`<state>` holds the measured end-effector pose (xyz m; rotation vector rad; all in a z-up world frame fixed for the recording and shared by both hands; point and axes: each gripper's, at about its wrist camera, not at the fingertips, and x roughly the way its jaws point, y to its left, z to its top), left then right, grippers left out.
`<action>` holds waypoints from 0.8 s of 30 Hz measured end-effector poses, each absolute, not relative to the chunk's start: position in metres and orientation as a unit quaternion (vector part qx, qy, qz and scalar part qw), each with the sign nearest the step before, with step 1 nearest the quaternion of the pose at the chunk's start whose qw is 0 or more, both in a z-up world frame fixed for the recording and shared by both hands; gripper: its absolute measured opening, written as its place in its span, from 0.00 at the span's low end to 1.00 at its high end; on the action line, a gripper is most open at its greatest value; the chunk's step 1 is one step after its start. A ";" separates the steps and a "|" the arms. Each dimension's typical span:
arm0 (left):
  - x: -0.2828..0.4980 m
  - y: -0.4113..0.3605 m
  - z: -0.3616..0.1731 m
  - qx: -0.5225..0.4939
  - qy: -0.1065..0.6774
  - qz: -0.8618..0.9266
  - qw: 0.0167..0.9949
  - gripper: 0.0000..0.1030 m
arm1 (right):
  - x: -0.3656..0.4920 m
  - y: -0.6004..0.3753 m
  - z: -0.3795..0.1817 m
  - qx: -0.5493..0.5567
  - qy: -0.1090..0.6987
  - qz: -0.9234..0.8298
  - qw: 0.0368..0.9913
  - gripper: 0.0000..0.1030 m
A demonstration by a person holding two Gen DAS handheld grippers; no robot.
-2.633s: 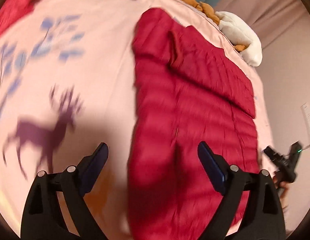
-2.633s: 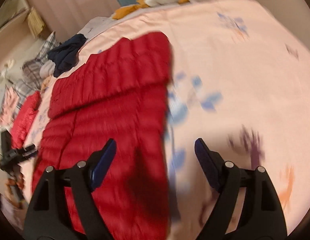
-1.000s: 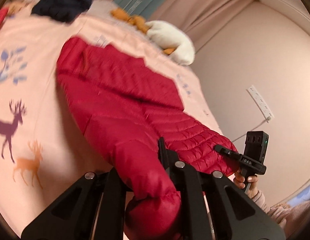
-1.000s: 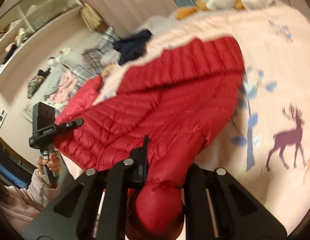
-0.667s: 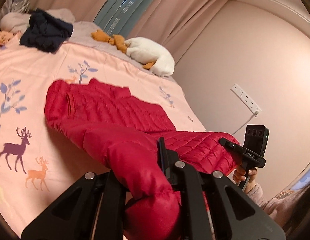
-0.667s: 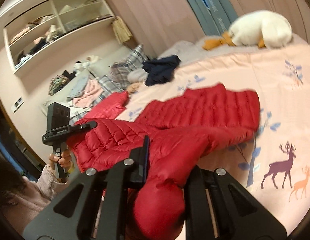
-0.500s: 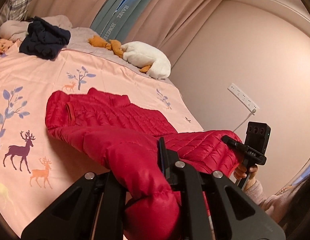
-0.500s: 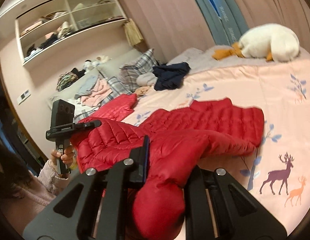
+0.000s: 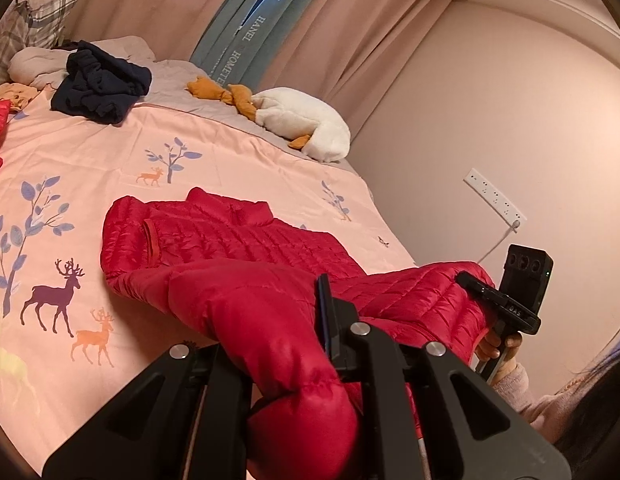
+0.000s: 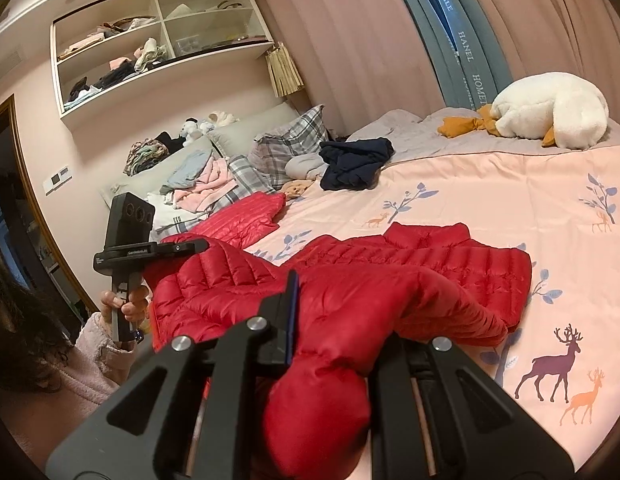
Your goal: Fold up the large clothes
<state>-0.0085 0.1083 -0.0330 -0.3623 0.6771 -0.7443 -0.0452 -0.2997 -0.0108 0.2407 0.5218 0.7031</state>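
Nearest each lens, the jaws are clamped tight on padded fabric. The left gripper (image 9: 286, 364) pinches one hem corner of the red down jacket (image 9: 246, 248); the right gripper (image 10: 333, 344) pinches the opposite hem corner, which bulges in a thick roll through its fingers. Each gripper also appears in the other's view, gripped by a hand in a pale fleece sleeve.

Between the two holds, the hem end is raised off the pink deer-print bedspread (image 9: 90, 168) and sags in a shallow curve. Judged from that sag and the puffy quilting, the jacket is light, soft and fully limp, with a smooth shell that looks prone to slip. A deep bite at the hem corners appears the sound place to hold.

Further out, the collar and shoulders lie flat on the bedspread, with one sleeve folded across the chest.

Beyond lie a second red garment (image 10: 246, 220), a dark navy heap (image 10: 357, 164) and a white plush goose (image 10: 549, 112) at the far edge of the bed.
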 end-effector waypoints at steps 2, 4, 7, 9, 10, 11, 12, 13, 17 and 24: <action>-0.009 0.108 -0.032 -0.172 0.325 -0.351 0.861 0.11 | -0.044 -0.300 -0.012 0.117 0.253 0.338 0.899 0.12; -0.010 0.108 -0.032 -0.171 0.327 -0.349 0.861 0.11 | -0.046 -0.299 -0.012 0.119 0.253 0.337 0.899 0.12; -0.011 0.108 -0.032 -0.172 0.329 -0.346 0.862 0.11 | -0.045 -0.300 -0.012 0.121 0.254 0.338 0.898 0.12; -0.012 0.107 -0.032 -0.172 0.329 -0.345 0.862 0.11 | -0.045 -0.300 -0.012 0.121 0.254 0.337 0.899 0.12; -0.012 0.108 -0.032 -0.172 0.329 -0.346 0.862 0.11 | -0.045 -0.300 -0.012 0.121 0.254 0.337 0.899 0.12; -0.012 0.108 -0.032 -0.171 0.329 -0.346 0.862 0.11 | -0.045 -0.300 -0.012 0.121 0.254 0.337 0.899 0.12; -0.011 0.108 -0.032 -0.172 0.329 -0.346 0.862 0.11 | -0.045 -0.300 -0.012 0.121 0.254 0.336 0.899 0.12; -0.012 0.108 -0.032 -0.172 0.330 -0.345 0.862 0.11 | -0.044 -0.300 -0.012 0.121 0.254 0.336 0.899 0.12; -0.012 0.108 -0.032 -0.173 0.330 -0.345 0.862 0.11 | -0.045 -0.297 -0.012 0.123 0.255 0.331 0.900 0.12; -0.015 0.105 -0.032 -0.174 0.333 -0.337 0.863 0.11 | -0.043 -0.298 -0.012 0.124 0.255 0.331 0.900 0.12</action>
